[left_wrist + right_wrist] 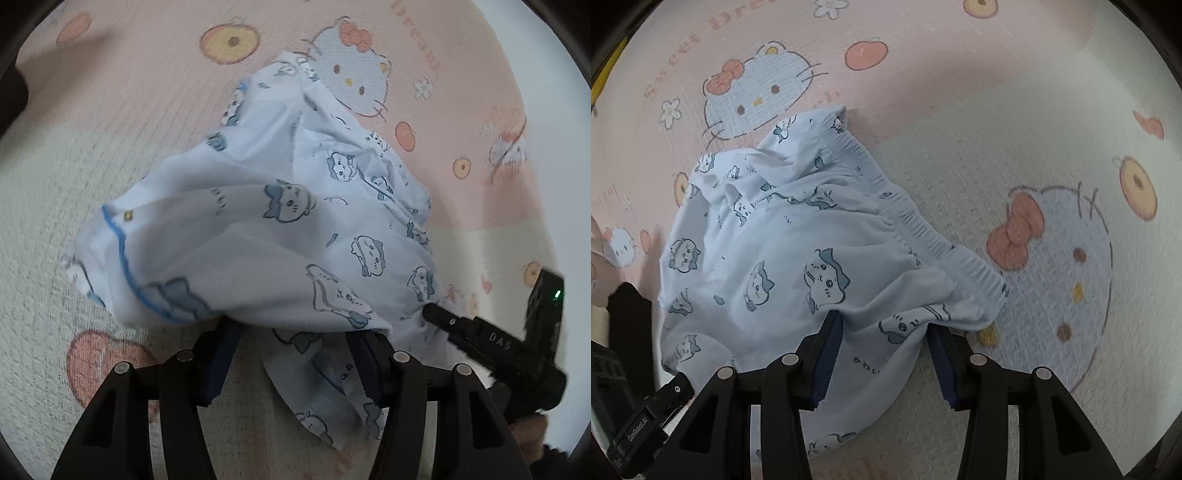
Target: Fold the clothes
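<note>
Two things fill nearly everything in both views: a printed mat (pixel 129 155) in pink and cream, covered with cartoon cat faces, bows and orange rings, and the white garment (pixel 258 229) lying crumpled on it. In the left wrist view a large cat face (pixel 354 77) sits at the upper middle of the frame, partly covered by the garment's far tip, and a dark object (pixel 13 92) at the upper left edge is too blurred to identify. In the right wrist view another large cat face (pixel 1067 262) lies on bare mat at the right, just beside the garment's gathered elastic band (pixel 916 229), which runs diagonally from upper middle to lower right. The garment carries small blue cartoon animals and, in the left wrist view, a blue-piped edge (pixel 118 240) toward the left. Its near folds drape over and between the fingers of the left tool (pixel 295 354), whose jaws stand apart with cloth hanging loosely between them. The right tool (pixel 884 356) likewise stands apart at the bottom of its frame, cloth lying between its blue pads (pixel 827 362). Seen from the left wrist view, the right tool's black tip touches the garment's lower right edge.
</note>
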